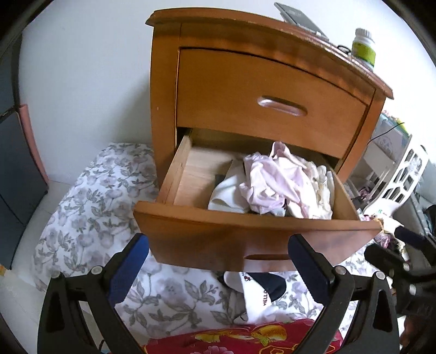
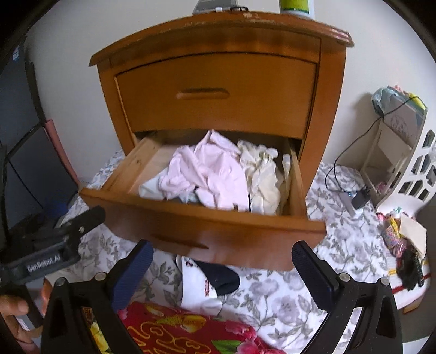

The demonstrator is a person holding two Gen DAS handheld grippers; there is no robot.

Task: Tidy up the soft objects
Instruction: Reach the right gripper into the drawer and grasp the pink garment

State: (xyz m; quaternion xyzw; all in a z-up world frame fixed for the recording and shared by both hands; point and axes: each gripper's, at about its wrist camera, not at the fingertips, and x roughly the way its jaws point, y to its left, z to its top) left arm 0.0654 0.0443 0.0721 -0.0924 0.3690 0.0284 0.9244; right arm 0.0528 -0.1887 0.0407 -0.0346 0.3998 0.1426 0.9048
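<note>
A wooden nightstand has its lower drawer (image 1: 245, 231) (image 2: 207, 226) pulled out. Crumpled pale pink cloth (image 1: 275, 179) (image 2: 209, 171) and cream cloth (image 2: 261, 174) fill its right half; its left half shows bare wood. Below the drawer front lie white and navy socks (image 1: 259, 288) (image 2: 209, 280) on a floral sheet. A red flowered cloth (image 1: 245, 337) (image 2: 174, 329) lies nearest to me. My left gripper (image 1: 218, 272) is open just before the drawer front, holding nothing. My right gripper (image 2: 220, 275) is open too, over the socks.
The upper drawer (image 1: 267, 100) is closed. A green-labelled bottle (image 1: 363, 47) and a dark flat device (image 1: 299, 19) stand on the nightstand top. A white openwork basket (image 2: 414, 174), a charger with cable (image 2: 359, 198) and small clutter (image 2: 403, 239) lie to the right. A dark cabinet (image 2: 24, 152) stands left.
</note>
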